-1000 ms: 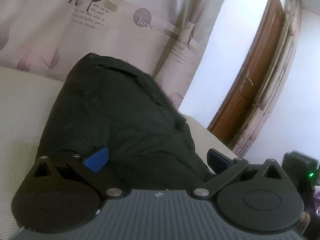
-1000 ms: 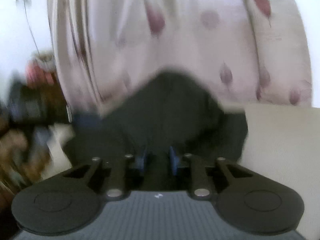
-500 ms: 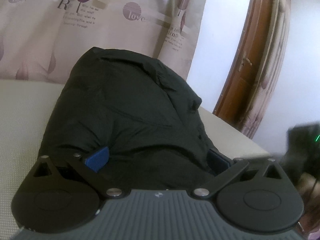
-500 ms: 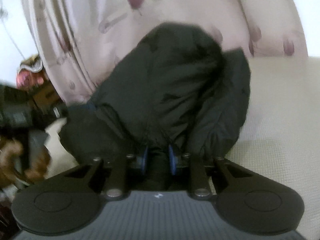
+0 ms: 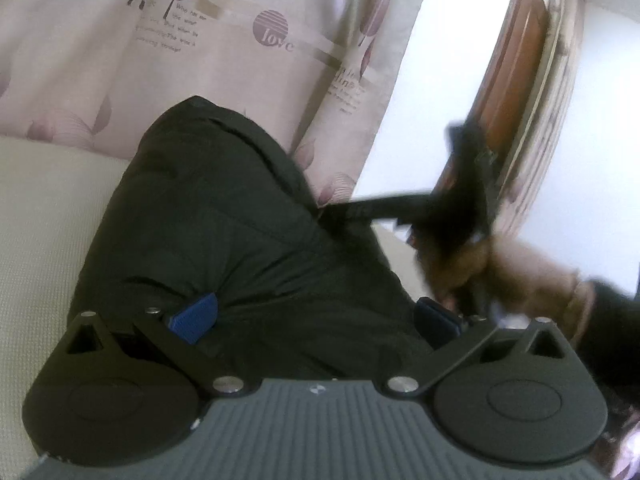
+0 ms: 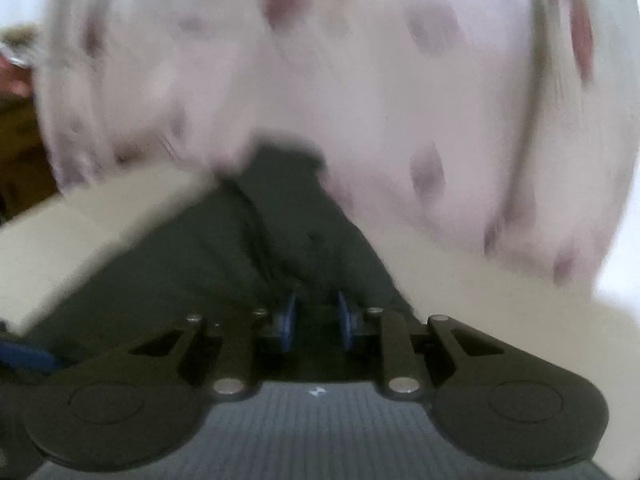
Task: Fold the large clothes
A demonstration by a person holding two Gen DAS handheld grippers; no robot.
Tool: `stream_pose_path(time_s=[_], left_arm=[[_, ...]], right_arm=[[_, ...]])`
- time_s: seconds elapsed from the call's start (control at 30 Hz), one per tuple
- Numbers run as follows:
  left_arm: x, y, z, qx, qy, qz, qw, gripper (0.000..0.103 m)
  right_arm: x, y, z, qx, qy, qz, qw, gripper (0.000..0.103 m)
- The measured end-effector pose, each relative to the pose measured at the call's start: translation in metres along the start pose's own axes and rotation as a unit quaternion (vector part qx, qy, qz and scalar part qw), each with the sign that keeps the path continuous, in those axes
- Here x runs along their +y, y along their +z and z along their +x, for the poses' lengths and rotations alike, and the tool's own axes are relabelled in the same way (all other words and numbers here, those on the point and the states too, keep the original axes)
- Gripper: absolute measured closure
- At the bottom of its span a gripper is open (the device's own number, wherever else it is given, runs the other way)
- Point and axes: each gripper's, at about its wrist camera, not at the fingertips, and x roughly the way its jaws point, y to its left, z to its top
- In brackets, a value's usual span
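Jacket straight ahead of both my grippers

My left gripper (image 5: 314, 318) gapes wide around the dark jacket (image 5: 224, 224); my right gripper (image 6: 316, 318), blurred, seems narrowly pinched on jacket fabric, lengthwise away.

A cream, woven-textured bed (image 5: 44, 216) carries a bulky black jacket (image 5: 224, 240), heaped directly on it (the right wrist view is blurred). The bed's far edge meets a leaf-printed curtain (image 5: 224, 56).

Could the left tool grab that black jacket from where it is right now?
Probably yes: the left tool is open, with the black jacket bulging between its blue fingers and nothing in between.
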Motion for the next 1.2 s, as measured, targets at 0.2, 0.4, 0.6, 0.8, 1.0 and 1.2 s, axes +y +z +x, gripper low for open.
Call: stream_pose_path(time_s=[0.2, 0.4, 0.6, 0.8, 1.0, 1.2], left_arm=[[0.004, -0.003, 0.0, 0.006, -0.026, -0.01, 0.9996, 0.0], [0.004, -0.008, 0.003, -0.001, -0.026, -0.007, 0.9996, 0.0], [-0.002, -0.011, 0.003, 0.005, -0.012, 0.015, 0.9998, 0.0], [-0.003, 0.002, -0.013, -0.006, -0.012, 0.001, 0.9999, 0.0], [-0.026, 0.011, -0.03, -0.026, 0.05, 0.058, 0.9967, 0.0], [-0.014, 0.013, -0.018, 0.002, 0.113, 0.04, 0.9928, 0.0]], right_arm=[[-0.01, -0.033, 0.01, 0.034, 0.001, 0.053, 0.998, 0.082], [-0.012, -0.045, 0.026, 0.016, -0.006, 0.058, 0.998, 0.082], [-0.029, -0.052, 0.027, 0.001, 0.008, 0.069, 0.998, 0.082], [-0.028, -0.022, -0.058, -0.049, 0.007, 0.049, 0.998, 0.079], [0.015, -0.072, -0.125, -0.087, 0.035, -0.018, 0.995, 0.079], [0.024, -0.122, -0.111, -0.064, 0.011, -0.008, 0.998, 0.079]])
